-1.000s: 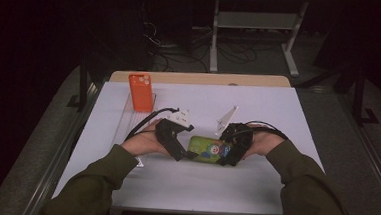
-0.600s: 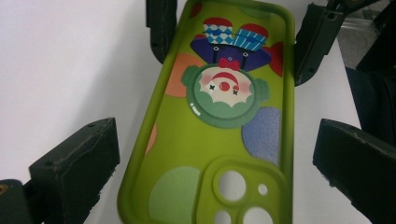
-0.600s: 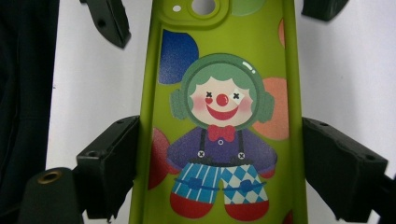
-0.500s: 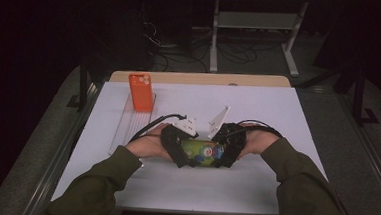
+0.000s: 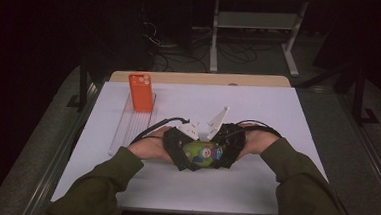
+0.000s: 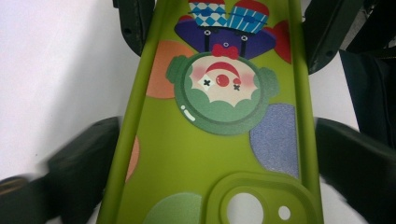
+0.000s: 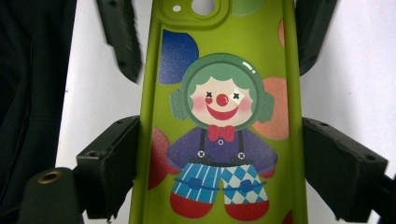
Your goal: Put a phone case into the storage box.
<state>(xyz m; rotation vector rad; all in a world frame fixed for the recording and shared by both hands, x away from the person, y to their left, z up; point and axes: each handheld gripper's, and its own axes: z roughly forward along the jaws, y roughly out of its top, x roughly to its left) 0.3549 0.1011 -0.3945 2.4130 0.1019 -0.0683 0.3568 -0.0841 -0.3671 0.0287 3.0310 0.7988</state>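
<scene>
I've got the green clown phone case (image 5: 201, 153) clamped from both ends between my left tongs (image 5: 179, 153) and right tongs (image 5: 224, 153), orange phone (image 5: 141, 92) on its clear rack (image 5: 127, 128) well off beyond the left one.

Lime-green phone case (image 7: 219, 116) with clown print and coloured dots, orange phone (image 5: 141, 92), white table (image 5: 278, 113), black gripper jaws.
</scene>
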